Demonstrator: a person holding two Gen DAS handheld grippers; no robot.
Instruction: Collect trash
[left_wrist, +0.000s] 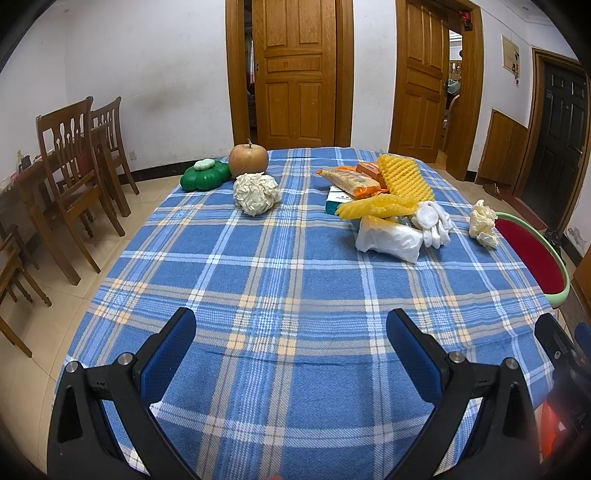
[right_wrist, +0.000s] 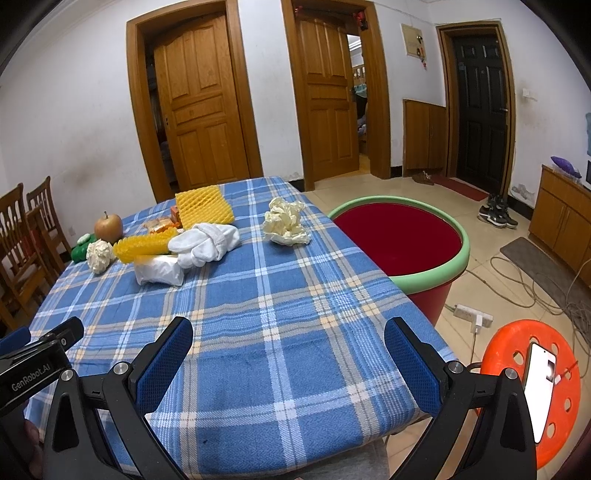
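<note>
Blue plaid cloth (left_wrist: 288, 258) covers the table that fills both of my views, with white walls and wooden doors (left_wrist: 295, 74) behind it. My left gripper (left_wrist: 291, 347) hangs low over the near edge, blue-padded fingers spread wide with nothing between them; my right gripper (right_wrist: 288, 350) is just as wide and just as empty, over the table's near right corner.

Moving outward from the left gripper, a crumpled ball of cream paper (left_wrist: 256, 194) lies on the far left part of the cloth, just in front of a brownish-red apple (left_wrist: 248, 158) and a green flower-shaped plastic container (left_wrist: 204, 175). To its right is a heap: yellow foam fruit netting (left_wrist: 404, 177), an orange snack packet (left_wrist: 351, 179), a white plastic bag (left_wrist: 388, 238) and white cloth gloves (left_wrist: 436, 223).

A second crumpled wad of cream paper (right_wrist: 286, 221) lies alone near the right edge, close to the red bucket with a green rim (right_wrist: 402, 243) on the floor beside the table. An orange perforated stool (right_wrist: 532, 387) with a phone on it sits near my right gripper.
</note>
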